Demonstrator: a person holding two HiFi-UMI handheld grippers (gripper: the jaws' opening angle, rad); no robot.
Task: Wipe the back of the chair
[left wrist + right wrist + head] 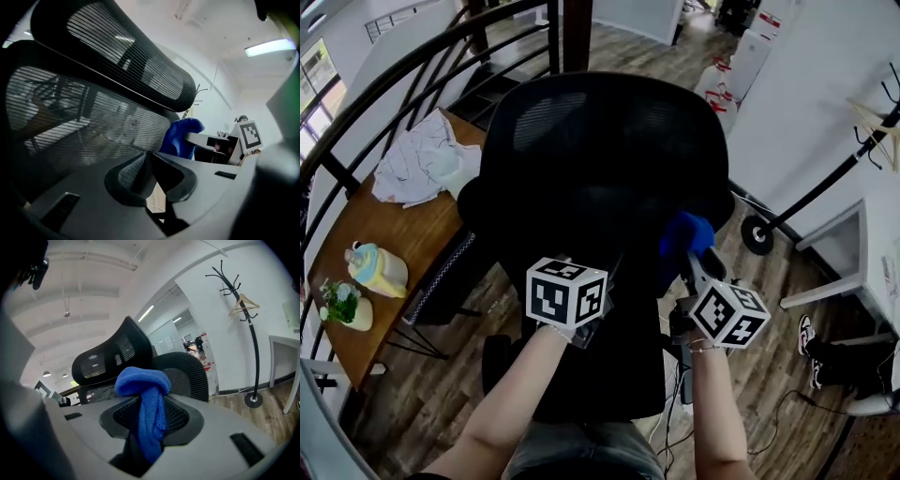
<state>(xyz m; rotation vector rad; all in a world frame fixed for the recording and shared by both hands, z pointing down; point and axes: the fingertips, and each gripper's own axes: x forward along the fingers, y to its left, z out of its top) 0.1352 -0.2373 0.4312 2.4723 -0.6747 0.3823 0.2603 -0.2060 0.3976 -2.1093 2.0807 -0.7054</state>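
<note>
Two grippers are up at the black mesh chair (600, 159), whose back faces me in the head view. My right gripper (151, 420) has its jaws clamped on a blue cloth (140, 383). The cloth bunches above the pads and hangs down between them, and in the head view it lies against the right side of the chair back. My left gripper (149, 171) is just left of it, close to the mesh. Its jaws are drawn together to a thin slit, with nothing held that I can see. To the far left, a wooden table (403, 244) carries a crumpled white rag (422, 164), a bottle (377, 267) and a small potted plant (342, 305). A coat stand (243, 319) stands to the right by the wall.
</note>
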